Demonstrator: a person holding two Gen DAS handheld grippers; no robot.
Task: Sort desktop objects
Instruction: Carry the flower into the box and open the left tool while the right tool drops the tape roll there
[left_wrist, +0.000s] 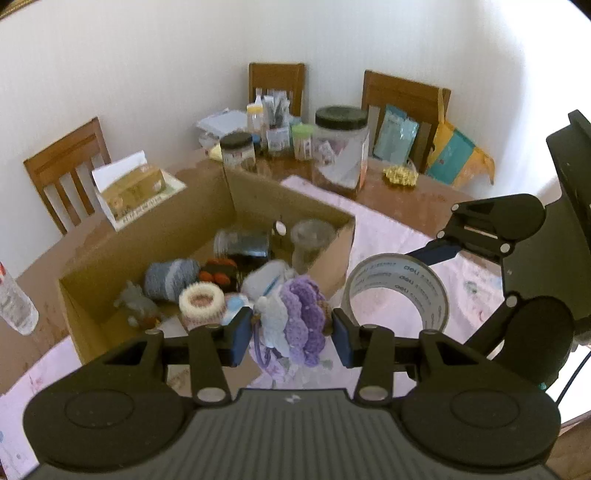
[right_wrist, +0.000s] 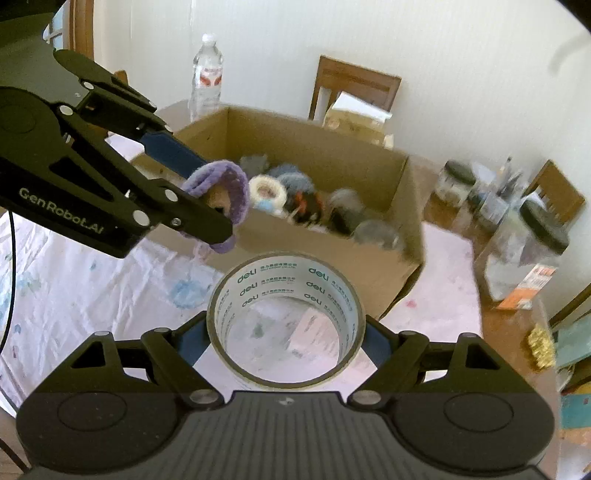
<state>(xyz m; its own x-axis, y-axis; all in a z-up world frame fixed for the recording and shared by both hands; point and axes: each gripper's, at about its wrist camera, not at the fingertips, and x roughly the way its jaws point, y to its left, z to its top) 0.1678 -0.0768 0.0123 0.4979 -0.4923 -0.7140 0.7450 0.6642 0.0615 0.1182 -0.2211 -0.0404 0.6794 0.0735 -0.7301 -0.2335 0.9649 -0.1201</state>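
My left gripper (left_wrist: 291, 334) is shut on a purple and white crocheted piece (left_wrist: 301, 321) and holds it above the near rim of an open cardboard box (left_wrist: 207, 192). It also shows in the right wrist view (right_wrist: 225, 192). My right gripper (right_wrist: 286, 334) is shut on a roll of clear Deli tape (right_wrist: 286, 284), held above the pink cloth just right of the box (right_wrist: 369, 266). The tape also shows in the left wrist view (left_wrist: 397, 291). The box holds several items: a grey yarn roll (left_wrist: 168, 278), a cream crocheted ring (left_wrist: 201, 301), a dark jar (left_wrist: 242, 243).
A pink cloth (left_wrist: 388, 236) covers the wooden table. Lidded jars (left_wrist: 340, 147) and small bottles stand behind the box. A tissue box (left_wrist: 131, 188) sits at the far left, a water bottle (right_wrist: 207, 77) at the left edge. Wooden chairs (left_wrist: 275, 83) line the wall.
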